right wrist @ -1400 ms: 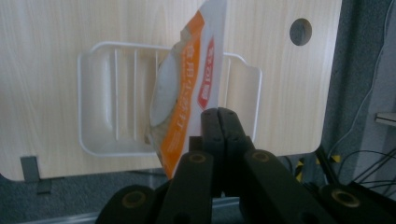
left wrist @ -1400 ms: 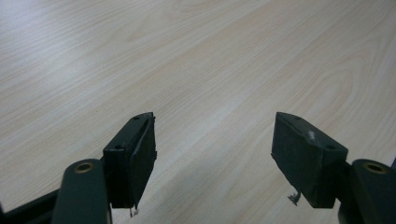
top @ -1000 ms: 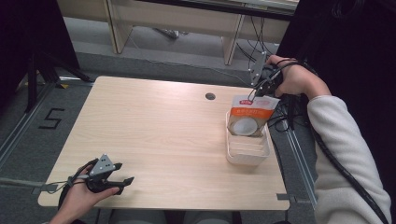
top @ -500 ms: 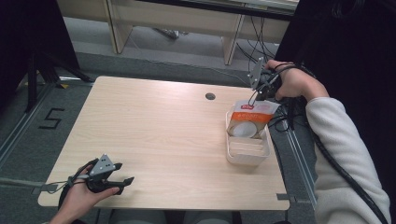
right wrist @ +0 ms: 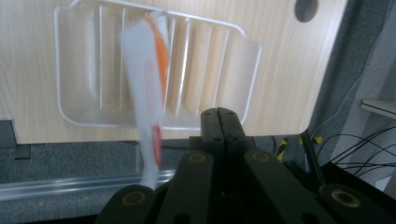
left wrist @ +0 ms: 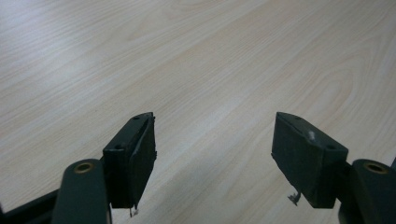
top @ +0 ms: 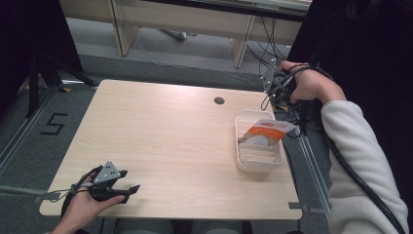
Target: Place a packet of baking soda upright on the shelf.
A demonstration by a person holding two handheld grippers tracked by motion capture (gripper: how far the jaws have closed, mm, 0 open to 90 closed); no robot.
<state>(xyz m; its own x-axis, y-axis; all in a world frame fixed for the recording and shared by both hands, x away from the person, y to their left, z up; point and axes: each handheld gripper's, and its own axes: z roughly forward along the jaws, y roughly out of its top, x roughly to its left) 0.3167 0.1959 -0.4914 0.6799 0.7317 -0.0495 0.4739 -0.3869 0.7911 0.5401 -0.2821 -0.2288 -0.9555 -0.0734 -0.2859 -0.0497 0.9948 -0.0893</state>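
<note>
Packet (top: pixel 265 132) is lying tilted across the white rack (top: pixel 258 165) w/ your right gripper (top: pixel 273 87) pressed together, gripping nothing, off the far-right edge, left gripper (top: pixel 127 182) spread & idling near-left, so you're best nudging it flat gently.

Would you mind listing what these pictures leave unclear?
- Packet print: too small in the high view, blurred in the right gripper view.
- Rack slot holding the packet: cannot tell.
- Right gripper: anything between its shut jaws is hidden.
- Left gripper body: cut off by the bottom edge.
</note>
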